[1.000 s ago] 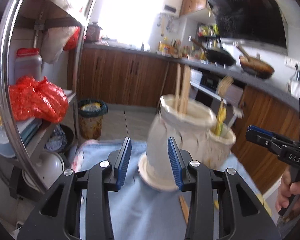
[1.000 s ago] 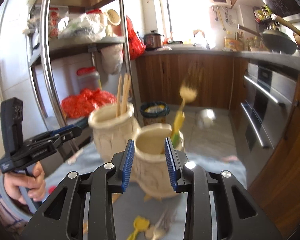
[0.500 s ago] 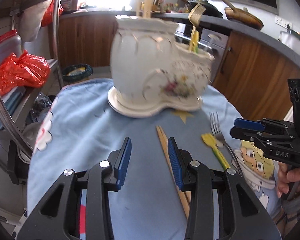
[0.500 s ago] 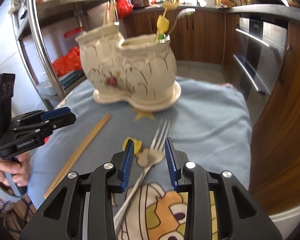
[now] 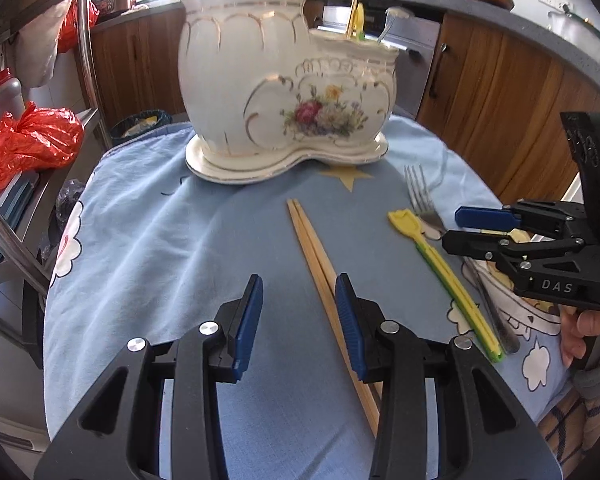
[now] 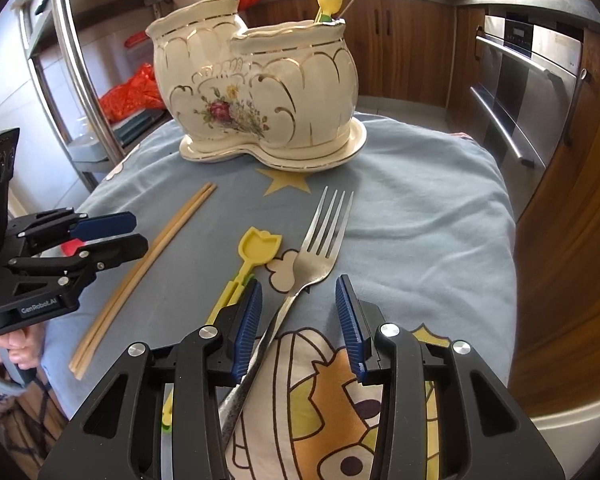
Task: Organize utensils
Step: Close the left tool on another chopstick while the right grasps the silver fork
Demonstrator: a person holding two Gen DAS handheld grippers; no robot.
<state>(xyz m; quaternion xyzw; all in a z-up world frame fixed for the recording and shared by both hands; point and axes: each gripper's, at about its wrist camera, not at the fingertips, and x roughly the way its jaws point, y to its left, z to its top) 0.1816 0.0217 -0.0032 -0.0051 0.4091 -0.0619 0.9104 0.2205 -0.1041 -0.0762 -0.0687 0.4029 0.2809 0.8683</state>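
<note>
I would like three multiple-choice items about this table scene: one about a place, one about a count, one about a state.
1. Where does the pair of chopsticks lie?
A. left of the silver fork
B. right of the fork
C. inside the ceramic holder

2. How many tines has the silver fork?
A. two
B. three
C. four

3. How is the right gripper?
A. shut on the fork
B. open over the fork handle
C. shut on the yellow pick

Answers: 1 A, the chopsticks lie flat on the blue cloth, left of the fork. 2 C, four tines show. 3 B, the fingers stand apart around the handle.
</note>
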